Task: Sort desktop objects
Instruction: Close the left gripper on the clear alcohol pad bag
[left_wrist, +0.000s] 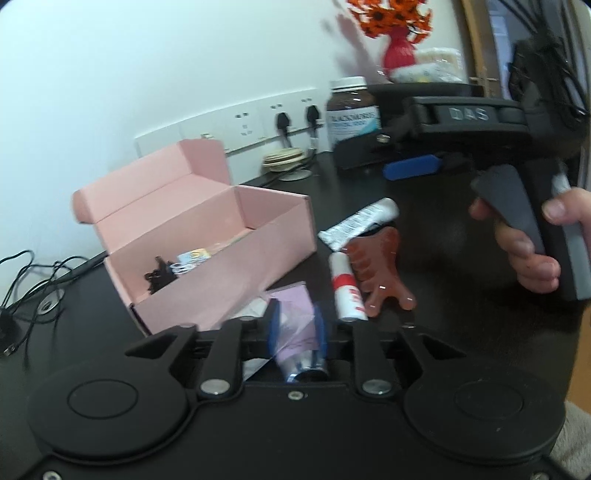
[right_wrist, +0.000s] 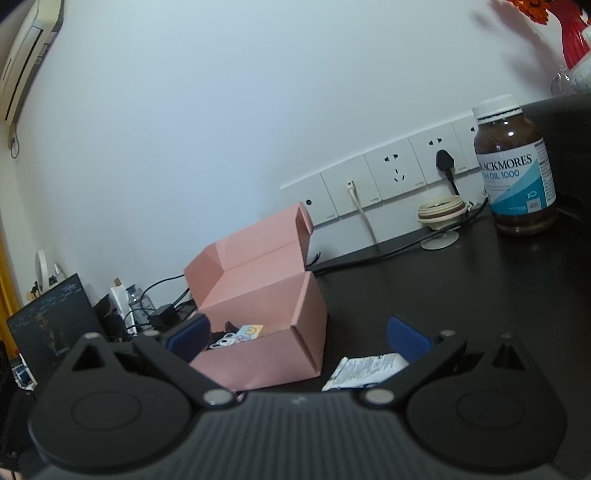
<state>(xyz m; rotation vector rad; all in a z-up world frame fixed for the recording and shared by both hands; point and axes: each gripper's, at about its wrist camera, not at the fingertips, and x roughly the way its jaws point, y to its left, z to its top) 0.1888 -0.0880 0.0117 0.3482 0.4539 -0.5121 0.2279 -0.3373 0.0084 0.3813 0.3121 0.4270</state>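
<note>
The left claw (left_wrist: 295, 332) was seen narrowed around a lilac tube (left_wrist: 295, 328) with a silver cap, its blue pads (left_wrist: 274, 325) pressed to the tube's 2 sides, though motion blur softened the contact. The tube was held just in front of the near wall of the open pink cardboard box (left_wrist: 221, 236), which stood on the black bench (left_wrist: 461, 332) with its lid folded back. Inside the box a black hair clip (left_wrist: 157, 275) and a small colourful card (left_wrist: 195, 254) were lying. To the right of the box, a white-and-red tube (left_wrist: 347, 291), a reddish comb-shaped scraper (left_wrist: 376, 269) and a white printed tube (left_wrist: 360, 221) lay close together on the bench. The right claw (right_wrist: 299, 339) was held wide, nothing between its blue pads (right_wrist: 406, 338), in front of the box (right_wrist: 258, 325); a hand (left_wrist: 528, 251) was wrapped around its grip. A brown Blackmores fish oil bottle (right_wrist: 515, 166) stood upright near the wall sockets (right_wrist: 391, 171)
</note>
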